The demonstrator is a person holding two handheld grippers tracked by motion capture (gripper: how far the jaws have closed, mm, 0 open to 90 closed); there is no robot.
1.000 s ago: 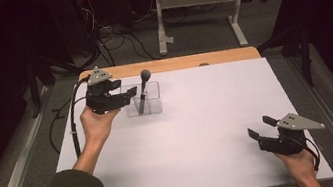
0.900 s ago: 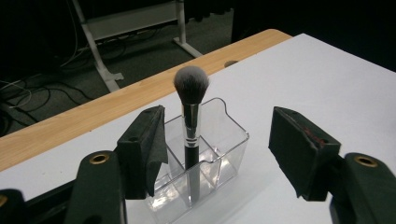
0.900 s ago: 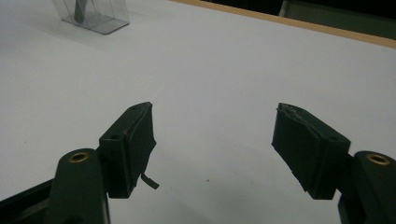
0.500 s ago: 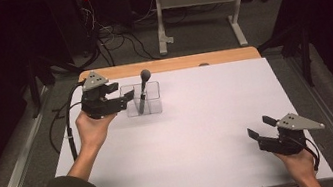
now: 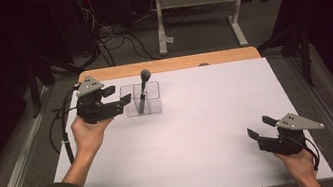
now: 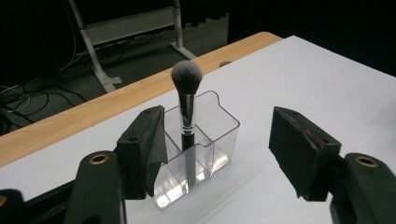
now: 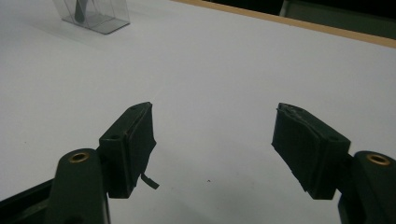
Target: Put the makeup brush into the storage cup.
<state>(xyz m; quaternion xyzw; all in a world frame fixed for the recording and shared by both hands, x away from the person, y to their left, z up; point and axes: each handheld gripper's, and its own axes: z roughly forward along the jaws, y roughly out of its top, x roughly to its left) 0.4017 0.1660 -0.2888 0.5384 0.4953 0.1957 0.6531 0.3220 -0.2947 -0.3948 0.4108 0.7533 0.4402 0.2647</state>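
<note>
Toward eleven o'clock on the desk (image 5: 201, 133), a makeup brush with a black handle, silver ferrule and grey bristle head (image 5: 143, 89) stands upright, bristles up, in a clear plastic holder with several compartments (image 5: 141, 99). From the left gripper view I can see its handle sitting in one of the inner compartments, though exactly which I cannot tell.

I judge the placing part done: the brush is seated and nothing grips it. What looks left is clearing my left gripper (image 5: 117, 97) away from the holder.

That gripper sits just at nine o'clock of the holder, held level and pointing across at it. Its jaws stand wide open with nothing in them; in its own view the holder and brush show between the two black pads, and the left pad overlaps the holder's near wall, though I cannot tell whether it touches.

My right gripper (image 5: 260, 128) rests at five o'clock near the desk's front edge, well apart from everything, jaws spread wide and empty over bare white surface.
</note>
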